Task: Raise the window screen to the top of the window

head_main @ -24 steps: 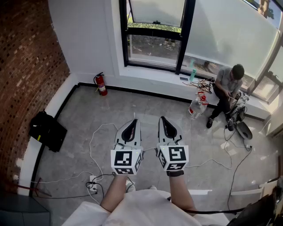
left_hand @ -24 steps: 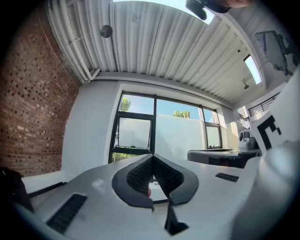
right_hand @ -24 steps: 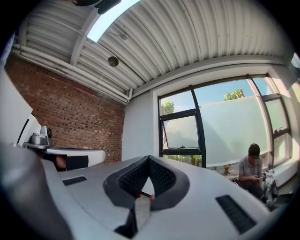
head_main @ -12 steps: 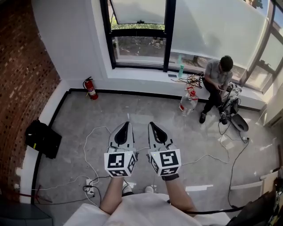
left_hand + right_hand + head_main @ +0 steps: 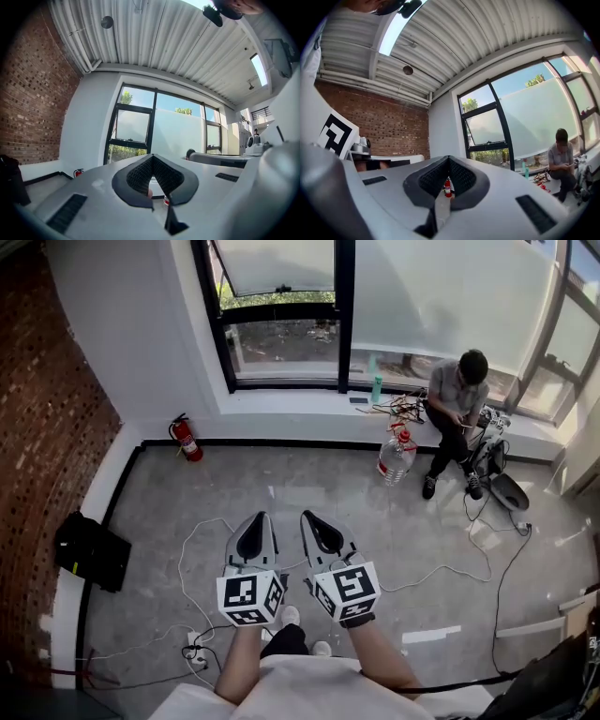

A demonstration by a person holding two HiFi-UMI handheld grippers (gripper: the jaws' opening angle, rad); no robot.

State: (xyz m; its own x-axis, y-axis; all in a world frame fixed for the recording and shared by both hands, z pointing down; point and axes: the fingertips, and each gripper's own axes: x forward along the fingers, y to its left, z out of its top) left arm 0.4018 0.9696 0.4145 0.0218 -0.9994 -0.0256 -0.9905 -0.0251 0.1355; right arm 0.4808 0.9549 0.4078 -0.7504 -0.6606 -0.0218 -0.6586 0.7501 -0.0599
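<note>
The window (image 5: 281, 334) has a black frame and stands in the far white wall. Its pale screen (image 5: 277, 261) covers only the upper part, with a small handle at its lower edge; greenery shows below it. In the left gripper view the screen (image 5: 132, 125) appears straight ahead, in the right gripper view the screen (image 5: 485, 126) lies a little right. My left gripper (image 5: 253, 532) and right gripper (image 5: 317, 529) are held side by side over the grey floor, well short of the window, both shut and empty. Their closed jaws fill the left gripper (image 5: 151, 161) and right gripper (image 5: 449, 161) views.
A person (image 5: 459, 395) sits on the low sill at the right beside a large water bottle (image 5: 396, 456). A red fire extinguisher (image 5: 186, 439) stands by the wall left of the window. A black bag (image 5: 89, 549) lies by the brick wall. Cables and a power strip (image 5: 194, 645) cross the floor.
The window, extinguisher and seated person have slid down and left in the head view. Both grippers stay shut, side by side, now lower and further left in the head view.
</note>
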